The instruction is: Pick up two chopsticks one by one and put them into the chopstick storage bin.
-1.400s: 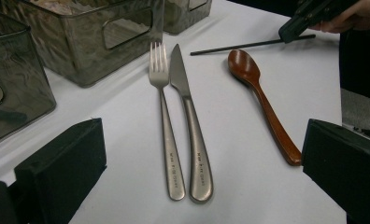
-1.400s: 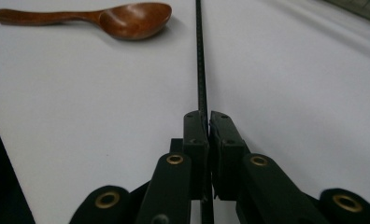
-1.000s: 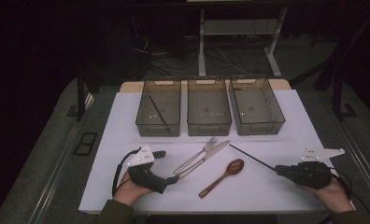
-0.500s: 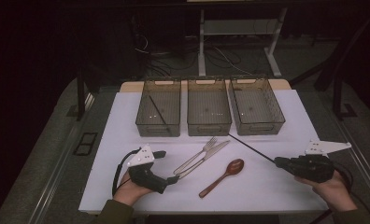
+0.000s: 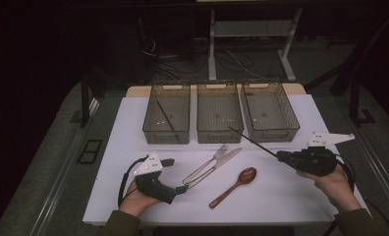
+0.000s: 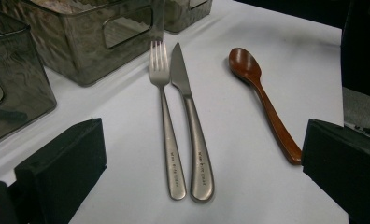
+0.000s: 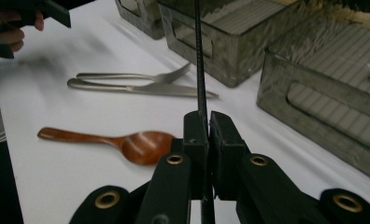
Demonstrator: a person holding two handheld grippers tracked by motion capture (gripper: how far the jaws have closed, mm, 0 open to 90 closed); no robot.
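White sheeting covers the worktop [image 5: 291, 196], with dark floor and cables behind it. 3 smoky translucent plastic bins stand in a row along the far side: the left bin [image 5: 167, 114] has a thin black stick [image 5: 166, 116] lying in it, while the middle bin [image 5: 219, 112] and the right bin [image 5: 269, 110] look bare. In front of the bins, a silver metal fork [image 6: 166, 114] and a silver metal knife [image 6: 191, 121] lie side by side, touching or nearly so, handles toward the person. Just beside them lies a brown wooden spoon [image 5: 234, 187], apart from both.

At the near left, the left gripper [image 5: 181, 188] rests low over the worktop in a hand [image 5: 133, 199], its jaws spread wide with nothing between them, aimed at the handle ends of the fork and knife. At the right, the right gripper [image 7: 203, 133] is clamped tight on a long thin black rod [image 5: 254, 144], which slants up toward the gap between the middle and right bins.
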